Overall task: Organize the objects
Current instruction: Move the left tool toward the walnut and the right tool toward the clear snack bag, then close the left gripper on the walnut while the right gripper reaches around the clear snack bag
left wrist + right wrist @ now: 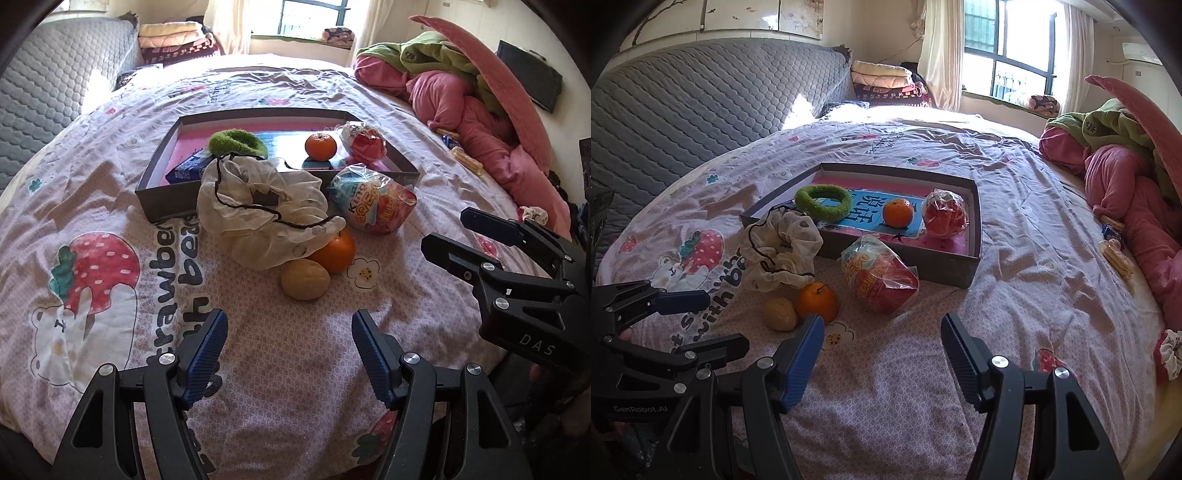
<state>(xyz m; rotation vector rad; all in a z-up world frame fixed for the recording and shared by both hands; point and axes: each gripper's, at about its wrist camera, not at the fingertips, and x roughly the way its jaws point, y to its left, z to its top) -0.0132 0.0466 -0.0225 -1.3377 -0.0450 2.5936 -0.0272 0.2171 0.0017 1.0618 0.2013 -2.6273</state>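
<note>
Strawberry-print bedspread point(110, 206) under round tan walnut point(305, 279); both grippers apart, empty.

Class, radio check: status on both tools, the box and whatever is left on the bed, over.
Left tool open, empty. Right tool open, empty. Box holds green ring, one orange. Walnut, second orange, white scrunchie outside; nothing blocking.

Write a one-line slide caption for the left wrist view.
Open left tool above walnut and orange on the bed; box beyond.
</note>
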